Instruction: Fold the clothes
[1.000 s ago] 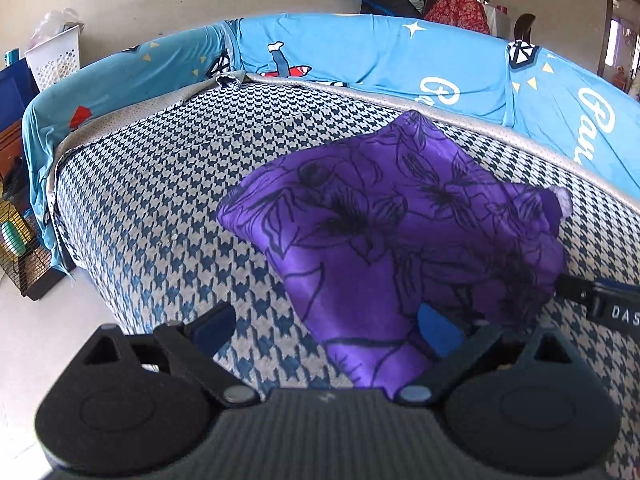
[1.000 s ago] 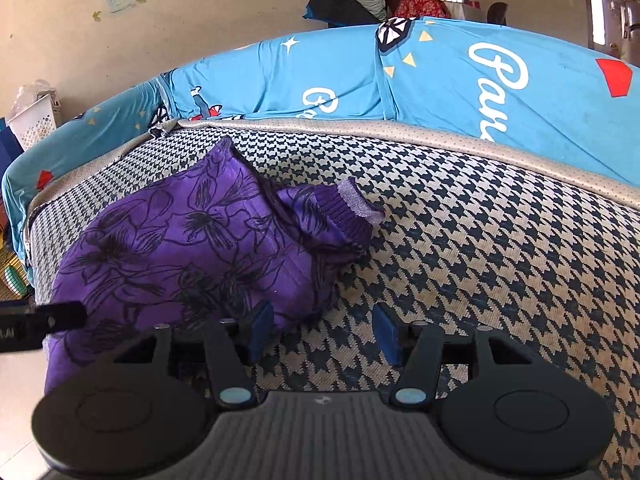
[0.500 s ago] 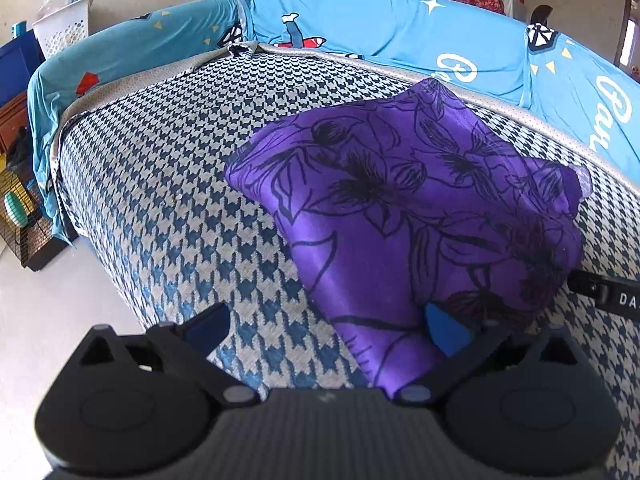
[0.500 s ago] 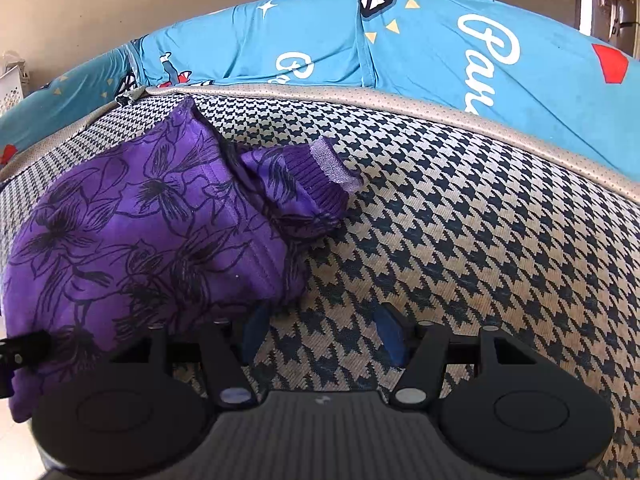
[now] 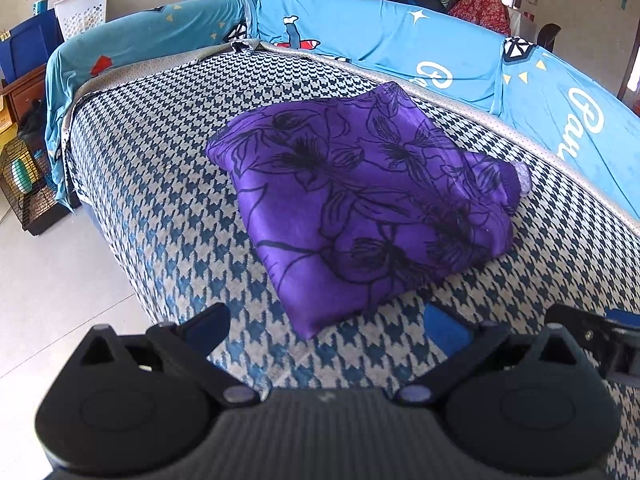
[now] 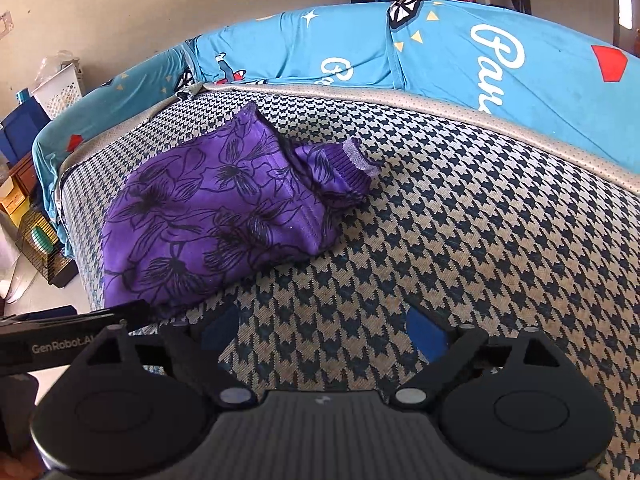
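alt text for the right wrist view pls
A folded purple floral garment lies on a houndstooth-patterned bed, one ribbed cuff sticking out. The right gripper hangs over bare cover, its fingers opening with nothing between them.

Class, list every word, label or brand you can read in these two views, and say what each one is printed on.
"GenRobot.AI": white print on the black left gripper body, seen in the right wrist view.
"Pau", cut off: white script on the blue sheet behind the mattress.
A second script word on that sheet is creased, unreadable.
The purple garment carries no text.
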The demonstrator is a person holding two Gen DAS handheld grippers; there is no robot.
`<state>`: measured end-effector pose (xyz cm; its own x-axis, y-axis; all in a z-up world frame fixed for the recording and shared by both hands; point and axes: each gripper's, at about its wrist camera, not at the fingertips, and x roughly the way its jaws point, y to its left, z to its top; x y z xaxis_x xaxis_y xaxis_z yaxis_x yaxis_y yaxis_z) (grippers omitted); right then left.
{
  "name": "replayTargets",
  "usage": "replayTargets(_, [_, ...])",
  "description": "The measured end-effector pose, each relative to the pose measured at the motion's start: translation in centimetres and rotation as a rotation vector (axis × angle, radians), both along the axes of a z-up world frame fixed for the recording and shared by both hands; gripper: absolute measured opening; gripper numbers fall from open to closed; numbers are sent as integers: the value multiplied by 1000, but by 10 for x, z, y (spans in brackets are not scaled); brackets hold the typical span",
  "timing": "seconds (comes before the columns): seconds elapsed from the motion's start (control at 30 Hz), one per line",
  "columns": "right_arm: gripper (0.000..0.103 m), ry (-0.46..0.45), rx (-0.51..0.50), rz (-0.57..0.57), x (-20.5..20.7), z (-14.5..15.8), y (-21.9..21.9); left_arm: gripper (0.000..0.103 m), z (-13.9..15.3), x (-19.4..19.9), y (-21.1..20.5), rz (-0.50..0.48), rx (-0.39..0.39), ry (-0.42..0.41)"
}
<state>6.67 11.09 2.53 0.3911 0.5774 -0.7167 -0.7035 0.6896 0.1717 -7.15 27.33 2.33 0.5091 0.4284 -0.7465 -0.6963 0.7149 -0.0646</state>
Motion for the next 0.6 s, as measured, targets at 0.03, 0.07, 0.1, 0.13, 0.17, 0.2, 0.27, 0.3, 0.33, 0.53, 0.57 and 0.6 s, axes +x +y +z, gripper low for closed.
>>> replayTargets(0.03, [94, 7, 11, 0, 1, 0, -3, 103, 0, 0, -2, 3, 10, 2])
replayTargets(0.07, [95, 15, 21, -1, 3, 1, -7, 103, 1, 0, -4, 6, 20, 5])
replayTargets(0.1, [96, 22, 32, -1, 4, 1, -10, 103, 0, 1, -5, 12, 25, 9])
replayTargets(0.13, [97, 26, 36, -4, 5, 0, -13, 103, -1, 0, -5, 18, 26, 10])
replayTargets(0.17, [98, 28, 38, -8, 6, -1, -14, 103, -2, 0, -5, 27, 21, 11])
replayTargets(0.2, [98, 29, 49, -11, 8, -3, -17, 103, -3, -1, -4, 37, 16, 12])
replayTargets(0.27, [98, 39, 103, -8, 10, -10, -24, 103, -5, 0, -2, 58, -6, 21])
replayTargets(0.3, [98, 50, 106, -13, 13, -13, -24, 103, -6, 1, -2, 68, -18, 25])
replayTargets(0.33, [98, 63, 90, -25, 16, -16, -22, 103, -8, 2, -1, 78, -30, 28])
replayTargets(0.53, [98, 56, 47, -41, 31, -17, -12, 103, -8, 9, -6, 94, -2, 35])
replayTargets(0.57, [98, 58, 63, -10, 33, -14, -11, 103, -8, 9, -7, 94, -1, 31])
replayTargets(0.6, [99, 59, 79, 20, 34, -11, -9, 103, -9, 10, -9, 91, 2, 32])
